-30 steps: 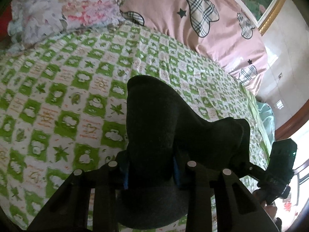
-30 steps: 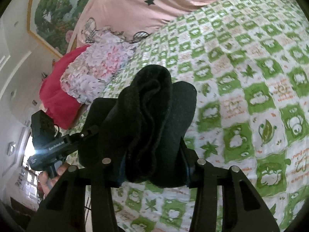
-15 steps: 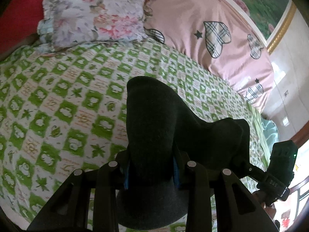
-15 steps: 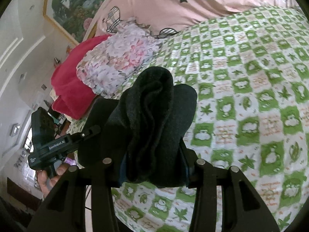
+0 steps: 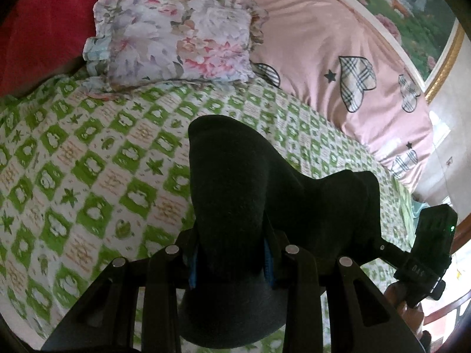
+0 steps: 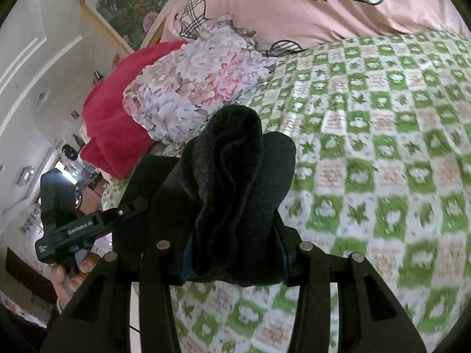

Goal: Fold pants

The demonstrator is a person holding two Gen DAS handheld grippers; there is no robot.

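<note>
Because we clamp a bunch of the black pants (image 5: 232, 194) in each gripper's jaws, left gripper (image 5: 231, 260) and right gripper (image 6: 234, 253), the fabric hangs above the green-checked bedspread (image 5: 88, 176), ready to fold.

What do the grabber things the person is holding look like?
Both are black. The left gripper has two flat black arms with round silver pins and thin blue pads on its fingers. The right gripper is built the same way, with the same silver pins. Seen from the side, each has a boxy black block on top; one has white lettering, the other a tiny green light.
</note>
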